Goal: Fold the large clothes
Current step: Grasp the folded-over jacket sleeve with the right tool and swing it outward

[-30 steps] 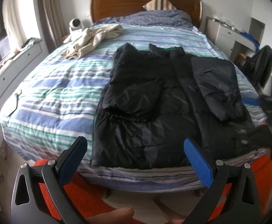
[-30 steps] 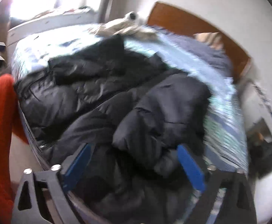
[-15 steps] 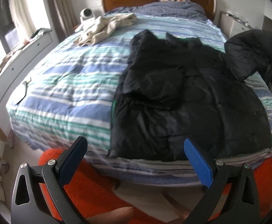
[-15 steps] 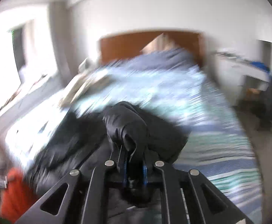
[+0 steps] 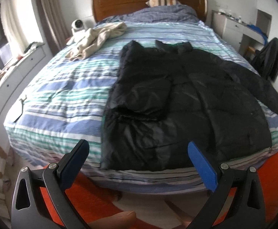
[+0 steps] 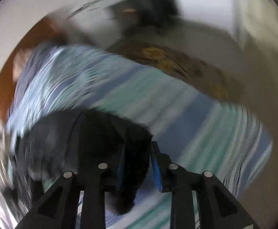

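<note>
With the left gripper (image 5: 139, 162) fingers apart and the right gripper (image 6: 137, 164) clamped on the jacket (image 5: 186, 105) sleeve, slick padding may slip free.

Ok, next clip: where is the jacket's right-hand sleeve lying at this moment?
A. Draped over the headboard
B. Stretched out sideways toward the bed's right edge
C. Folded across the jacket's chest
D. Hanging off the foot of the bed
B: in the left wrist view the sleeve runs outward from the black jacket toward the right edge of the striped bed.
</note>
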`<state>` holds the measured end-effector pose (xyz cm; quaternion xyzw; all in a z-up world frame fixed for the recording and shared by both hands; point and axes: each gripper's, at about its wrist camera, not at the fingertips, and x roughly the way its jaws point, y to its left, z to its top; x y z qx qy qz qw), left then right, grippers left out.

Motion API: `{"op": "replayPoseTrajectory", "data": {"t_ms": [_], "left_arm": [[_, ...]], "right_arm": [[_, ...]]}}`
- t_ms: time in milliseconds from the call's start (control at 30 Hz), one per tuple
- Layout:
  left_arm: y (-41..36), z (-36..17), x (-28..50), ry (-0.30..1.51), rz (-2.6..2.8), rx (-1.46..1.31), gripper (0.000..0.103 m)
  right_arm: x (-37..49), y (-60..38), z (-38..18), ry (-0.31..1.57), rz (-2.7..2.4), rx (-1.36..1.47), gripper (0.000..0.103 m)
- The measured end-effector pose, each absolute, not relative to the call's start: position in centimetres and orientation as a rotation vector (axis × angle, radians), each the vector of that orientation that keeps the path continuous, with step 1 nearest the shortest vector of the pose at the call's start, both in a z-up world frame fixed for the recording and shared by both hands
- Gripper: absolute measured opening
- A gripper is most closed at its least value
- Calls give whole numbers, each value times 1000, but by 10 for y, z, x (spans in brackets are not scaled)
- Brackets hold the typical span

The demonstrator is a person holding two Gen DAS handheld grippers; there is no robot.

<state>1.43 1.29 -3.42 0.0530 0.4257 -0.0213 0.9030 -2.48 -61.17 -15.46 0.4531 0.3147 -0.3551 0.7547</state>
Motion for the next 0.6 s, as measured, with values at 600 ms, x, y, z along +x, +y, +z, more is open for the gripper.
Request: {"op": "replayPoseTrajectory", "data": {"t_ms": [600], "left_arm": [[8,-36,25,858,-34,140,103]], "right_arm": [[7,-612,-198,583,-709,1035,0]]}}
